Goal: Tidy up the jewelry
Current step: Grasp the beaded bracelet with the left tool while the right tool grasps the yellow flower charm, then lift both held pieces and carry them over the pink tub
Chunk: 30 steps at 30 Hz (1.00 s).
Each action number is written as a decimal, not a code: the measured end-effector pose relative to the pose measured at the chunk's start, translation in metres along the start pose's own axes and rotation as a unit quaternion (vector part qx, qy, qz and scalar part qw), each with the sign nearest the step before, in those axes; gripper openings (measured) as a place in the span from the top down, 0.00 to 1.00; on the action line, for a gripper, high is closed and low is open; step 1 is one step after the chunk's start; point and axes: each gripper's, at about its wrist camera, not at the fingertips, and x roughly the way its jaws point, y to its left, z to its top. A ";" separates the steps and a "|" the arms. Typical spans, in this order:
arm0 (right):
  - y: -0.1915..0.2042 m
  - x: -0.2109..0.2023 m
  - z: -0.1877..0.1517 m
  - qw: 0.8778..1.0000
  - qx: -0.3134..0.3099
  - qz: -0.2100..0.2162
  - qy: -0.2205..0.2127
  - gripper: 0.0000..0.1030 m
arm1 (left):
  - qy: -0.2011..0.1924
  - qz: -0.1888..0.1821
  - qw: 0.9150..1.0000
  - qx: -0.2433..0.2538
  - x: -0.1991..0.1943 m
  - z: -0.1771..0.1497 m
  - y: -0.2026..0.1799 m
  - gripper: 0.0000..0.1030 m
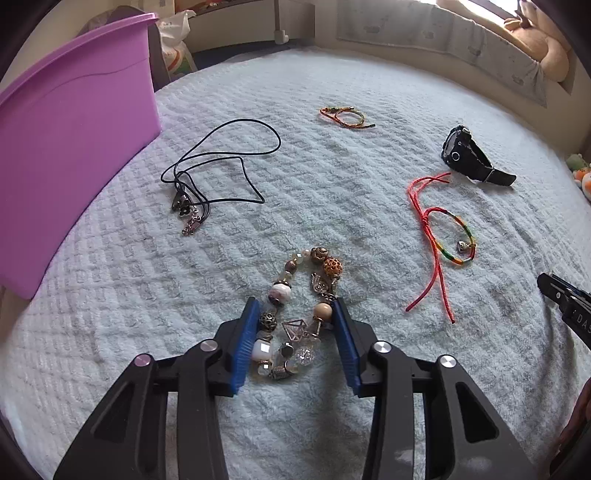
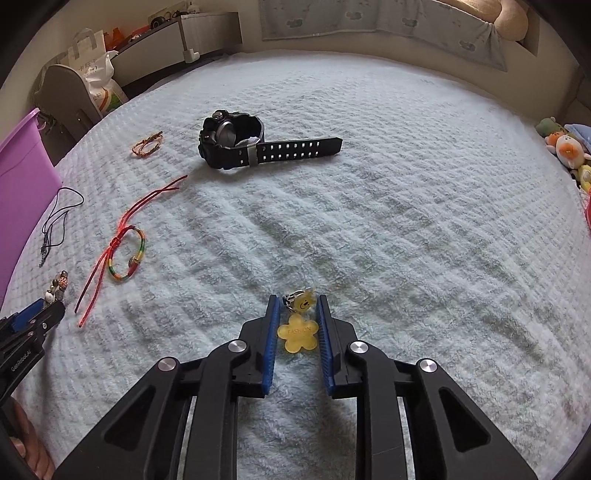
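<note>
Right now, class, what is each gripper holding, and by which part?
The left gripper pinches the beaded bracelet across its near half. The right gripper pinches the yellow flower charm by its side petals.

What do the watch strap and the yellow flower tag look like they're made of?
Watch strap: looks like matte black rubber or resin, with rows of punched holes and a flexible lie. Yellow flower tag: seems translucent plastic or acrylic, light glowing through it, "FASHION" printed on; exact material uncertain.

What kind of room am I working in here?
Probably a bedroom: the jewelry lies on a fluffy pale blanket spread like a bed cover, with plush toys along one edge and a padded bumper at the far side.
</note>
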 end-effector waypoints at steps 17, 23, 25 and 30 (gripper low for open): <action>0.013 -0.044 -0.008 0.999 0.004 0.030 0.016 0.81 | 0.028 -0.043 0.999 -0.006 -0.038 0.000 0.020 0.84; 0.015 -0.069 -0.009 0.999 0.015 0.040 0.032 0.81 | 0.049 -0.050 0.998 -0.005 -0.059 0.003 0.027 0.84; 0.015 -0.081 -0.009 0.998 0.016 0.042 0.036 0.81 | 0.052 -0.050 0.997 -0.007 -0.069 0.006 0.028 0.84; 0.017 -0.114 0.000 0.998 0.007 0.047 0.041 0.81 | 0.052 -0.053 0.997 -0.011 -0.098 0.019 0.031 0.84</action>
